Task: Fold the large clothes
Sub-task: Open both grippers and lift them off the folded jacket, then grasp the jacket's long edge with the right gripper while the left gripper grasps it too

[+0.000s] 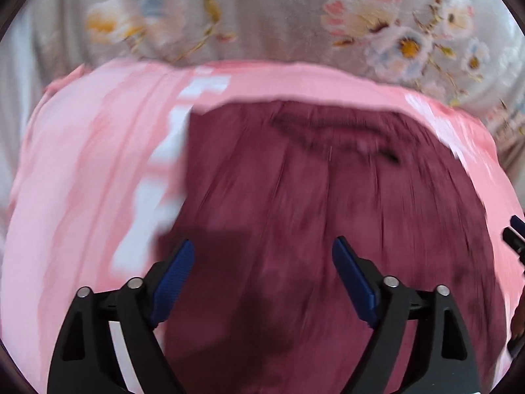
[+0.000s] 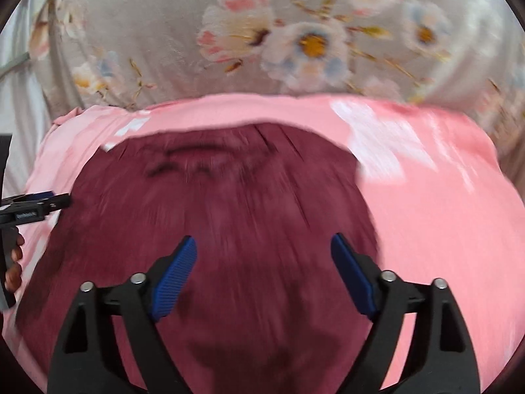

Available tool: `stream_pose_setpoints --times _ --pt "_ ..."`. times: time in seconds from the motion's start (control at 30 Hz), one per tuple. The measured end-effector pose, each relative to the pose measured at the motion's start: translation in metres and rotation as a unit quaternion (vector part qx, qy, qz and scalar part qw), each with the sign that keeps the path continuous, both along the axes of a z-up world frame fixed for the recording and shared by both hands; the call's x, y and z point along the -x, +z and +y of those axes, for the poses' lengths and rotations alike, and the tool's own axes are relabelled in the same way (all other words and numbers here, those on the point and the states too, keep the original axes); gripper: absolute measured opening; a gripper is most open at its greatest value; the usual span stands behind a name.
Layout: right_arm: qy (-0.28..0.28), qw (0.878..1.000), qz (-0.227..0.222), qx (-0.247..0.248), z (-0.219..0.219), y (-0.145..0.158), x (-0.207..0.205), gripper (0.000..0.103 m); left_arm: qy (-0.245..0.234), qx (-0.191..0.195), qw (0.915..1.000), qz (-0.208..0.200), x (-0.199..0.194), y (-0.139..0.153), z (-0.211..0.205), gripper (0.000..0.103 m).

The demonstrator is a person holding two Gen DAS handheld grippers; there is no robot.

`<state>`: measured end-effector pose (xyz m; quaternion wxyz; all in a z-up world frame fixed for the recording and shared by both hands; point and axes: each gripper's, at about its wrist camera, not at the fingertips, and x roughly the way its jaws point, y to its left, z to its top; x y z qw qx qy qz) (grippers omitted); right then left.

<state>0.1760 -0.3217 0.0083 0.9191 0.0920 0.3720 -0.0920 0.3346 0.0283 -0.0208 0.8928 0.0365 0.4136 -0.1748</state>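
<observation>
While both pairs of tongs hang over the cloth, we see each with its blue pads spread wide and nothing between them. Our left gripper (image 1: 262, 246) hovers above the maroon garment (image 1: 295, 197), which fills the gap between its fingers and runs on toward 12 o'clock, where a dark gathered neckline or waistband shows; blur keeps us from telling which. At 9 o'clock from that gripper the garment's edge gives way to the pink sheet (image 1: 82, 180) with white patches. Our right gripper (image 2: 262, 246) likewise sits over the maroon cloth, whose edge lies at 3 o'clock, with pink sheet beyond. From the right wrist view the left gripper appears at 9 o'clock, over the garment's far edge. Past the pink sheet at 12 o'clock lies a grey floral bedcover (image 2: 164, 49).
</observation>
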Motion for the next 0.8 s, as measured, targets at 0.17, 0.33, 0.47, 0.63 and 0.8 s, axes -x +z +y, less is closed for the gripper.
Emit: stream_pose_setpoints --times 0.17,0.33,0.47,0.63,0.8 --pt "-0.072 0.994 0.036 -0.069 -0.026 -0.025 0.133 0.085 0.038 0.043 0.9959 0.070 0.084 -0.035 0.089 0.086" --pt "-0.110 0.981 0.032 -0.156 -0.036 -0.051 0.193 0.085 0.113 0.059 0.9872 0.095 0.124 -0.070 0.142 0.086" --pt "-0.102 0.981 0.010 -0.167 -0.027 -0.059 0.201 0.085 0.136 0.110 0.9802 0.092 0.134 -0.081 0.157 0.086" --pt "-0.108 0.979 0.007 -0.171 -0.017 -0.071 0.190 0.087 0.123 0.116 0.9822 0.081 0.135 -0.081 0.134 0.086" --pt "-0.120 0.971 -0.008 -0.207 -0.021 -0.075 0.186 0.057 0.102 0.073 0.9898 0.068 0.142 -0.082 0.108 0.051"
